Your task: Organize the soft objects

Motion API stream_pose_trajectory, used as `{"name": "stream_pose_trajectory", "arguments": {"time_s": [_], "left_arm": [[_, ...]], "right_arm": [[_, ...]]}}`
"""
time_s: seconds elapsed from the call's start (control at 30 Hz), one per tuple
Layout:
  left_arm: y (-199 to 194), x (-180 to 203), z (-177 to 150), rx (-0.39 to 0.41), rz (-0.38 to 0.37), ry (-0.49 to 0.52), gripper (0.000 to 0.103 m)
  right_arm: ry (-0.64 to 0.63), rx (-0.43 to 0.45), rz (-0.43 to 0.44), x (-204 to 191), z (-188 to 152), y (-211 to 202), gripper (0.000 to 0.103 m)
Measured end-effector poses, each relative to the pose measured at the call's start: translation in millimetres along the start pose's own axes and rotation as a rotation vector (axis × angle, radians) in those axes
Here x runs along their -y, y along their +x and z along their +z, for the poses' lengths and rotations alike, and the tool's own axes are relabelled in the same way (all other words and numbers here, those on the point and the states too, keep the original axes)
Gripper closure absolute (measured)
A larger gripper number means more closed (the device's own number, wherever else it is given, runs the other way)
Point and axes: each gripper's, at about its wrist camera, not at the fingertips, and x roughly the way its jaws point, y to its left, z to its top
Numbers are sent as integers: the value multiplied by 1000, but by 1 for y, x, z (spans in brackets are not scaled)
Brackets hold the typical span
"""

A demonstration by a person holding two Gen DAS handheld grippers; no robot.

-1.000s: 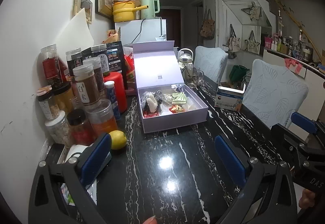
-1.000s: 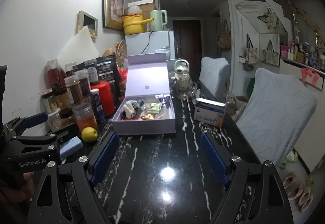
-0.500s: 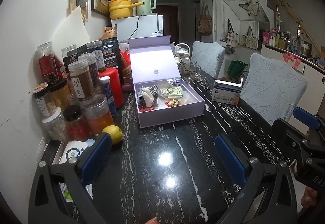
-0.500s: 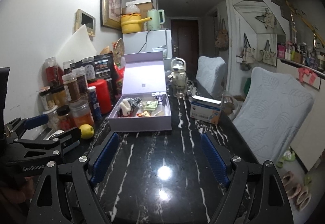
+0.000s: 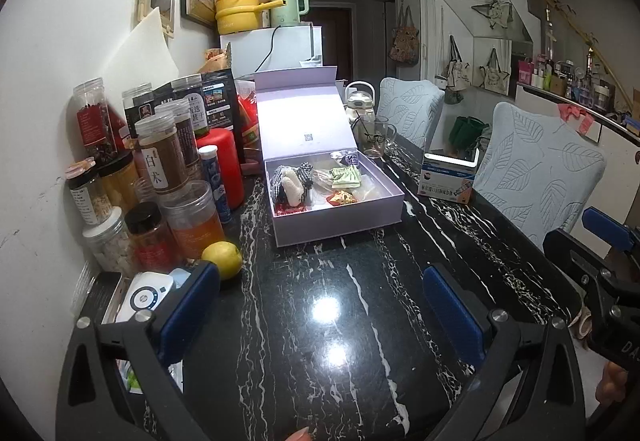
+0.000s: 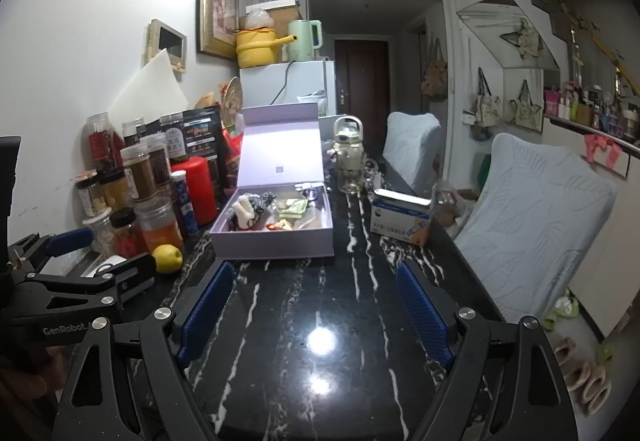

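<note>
Here, one box [image 5: 332, 217], one lemon [image 5: 222, 259].

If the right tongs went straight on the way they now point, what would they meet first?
Probably the bare black tabletop, since the open right tongs tilt slightly downward with nothing between them. Kept clear of it, next would be the front wall of the lilac box; depth is unclear.

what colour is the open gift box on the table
Pale lilac box, lid standing open; clearest in the left wrist view.

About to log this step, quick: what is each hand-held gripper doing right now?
Left hand-held gripper: open, holding nothing.
Right hand-held gripper: open, holding nothing.
</note>
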Motion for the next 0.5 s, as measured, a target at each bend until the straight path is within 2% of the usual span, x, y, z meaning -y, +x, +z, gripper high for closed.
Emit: {"name": "stream_pose_trajectory", "arguments": {"time_s": [0.5], "left_arm": [[-1, -1, -3, -11, 6, 4, 0]], "right_arm": [[-18, 5, 0, -1, 1, -3, 18]]}}
